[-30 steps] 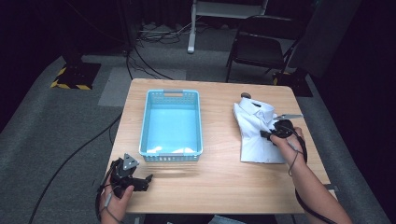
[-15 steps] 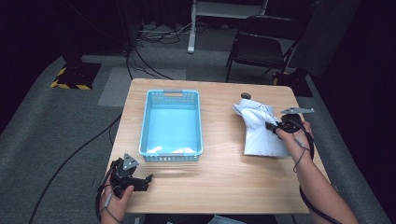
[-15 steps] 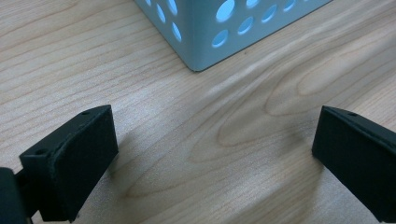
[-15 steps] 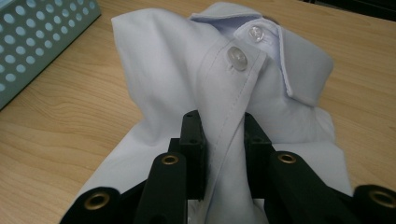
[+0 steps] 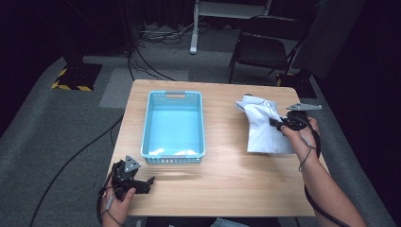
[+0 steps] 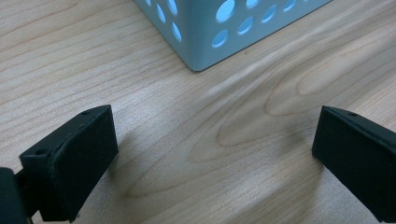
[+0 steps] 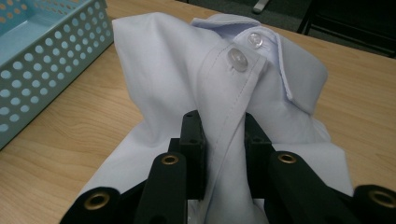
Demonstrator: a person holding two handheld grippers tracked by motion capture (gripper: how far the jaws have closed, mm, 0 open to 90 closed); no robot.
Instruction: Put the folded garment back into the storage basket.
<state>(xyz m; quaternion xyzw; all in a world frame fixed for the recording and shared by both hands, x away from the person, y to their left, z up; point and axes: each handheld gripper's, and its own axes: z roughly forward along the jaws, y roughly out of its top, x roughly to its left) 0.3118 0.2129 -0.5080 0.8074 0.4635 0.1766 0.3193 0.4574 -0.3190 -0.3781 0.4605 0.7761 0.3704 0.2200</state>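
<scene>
A white button-up shirt (image 5: 262,125) lies folded on the right side of the wooden table (image 5: 227,189). My right gripper (image 5: 275,122) is shut on the shirt's button placket and holds its top part raised and bunched. In the right gripper view the jaws pinch the placket (image 7: 224,135) just below two clear buttons and the collar (image 7: 299,74). A light blue perforated basket (image 5: 173,126) stands at the table's middle left. My left gripper (image 5: 147,183) rests open on the table near the front left corner, with bare wood between its fingers (image 6: 70,158).
The basket's near corner (image 6: 201,37) stands just ahead of my left gripper. A black chair (image 5: 265,49), cables and a white stand sit on the grey floor beyond the table. The table's edges drop off close to both hands.
My right gripper has risen with the shirt in it, pulling the collar end up off the table so the cloth bunches. The left gripper has stayed put.
</scene>
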